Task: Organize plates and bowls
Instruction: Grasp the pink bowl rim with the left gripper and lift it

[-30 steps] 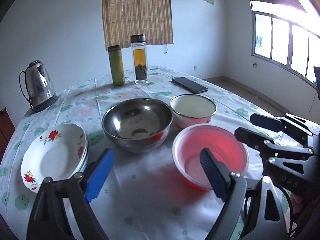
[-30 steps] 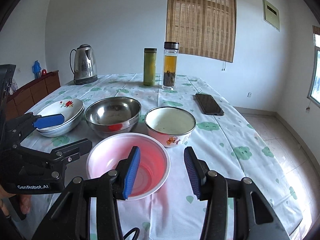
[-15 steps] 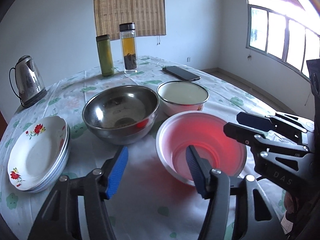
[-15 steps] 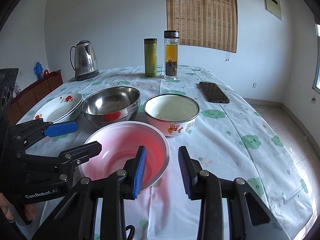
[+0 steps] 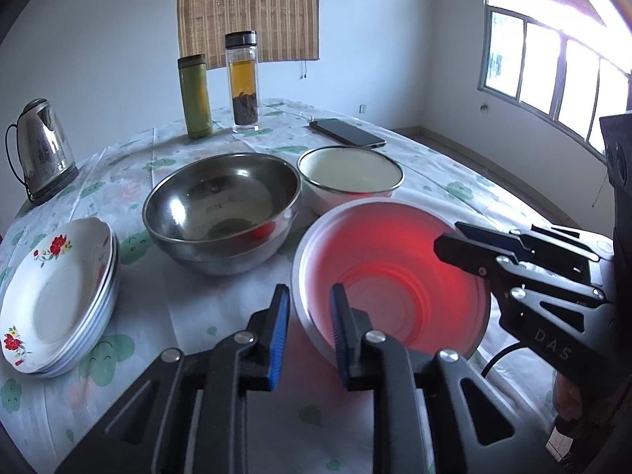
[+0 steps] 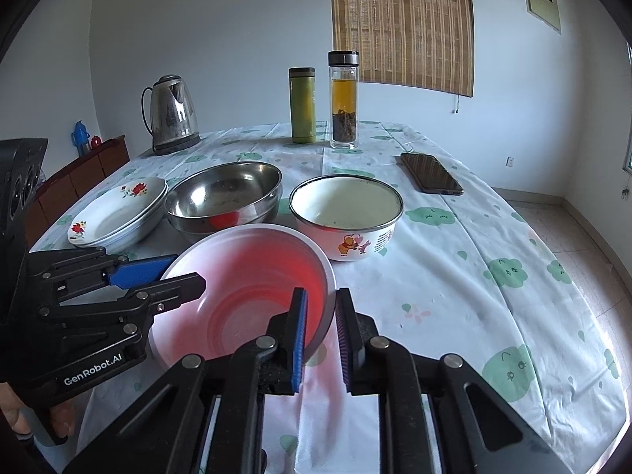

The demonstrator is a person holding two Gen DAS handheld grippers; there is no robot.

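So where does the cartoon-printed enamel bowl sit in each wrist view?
Left wrist: the enamel bowl sits upper centre-right, behind the pink bowl and right of the steel bowl; its print is hidden.
Right wrist: the enamel bowl sits at centre, right of the steel bowl, print facing the camera.
Shared landmark: the dark phone lies beyond it to the right in both.

Both wrist cams close, angled down over table (image 5: 221,308); shared: red bowl (image 5: 391,276), left vs right rim.
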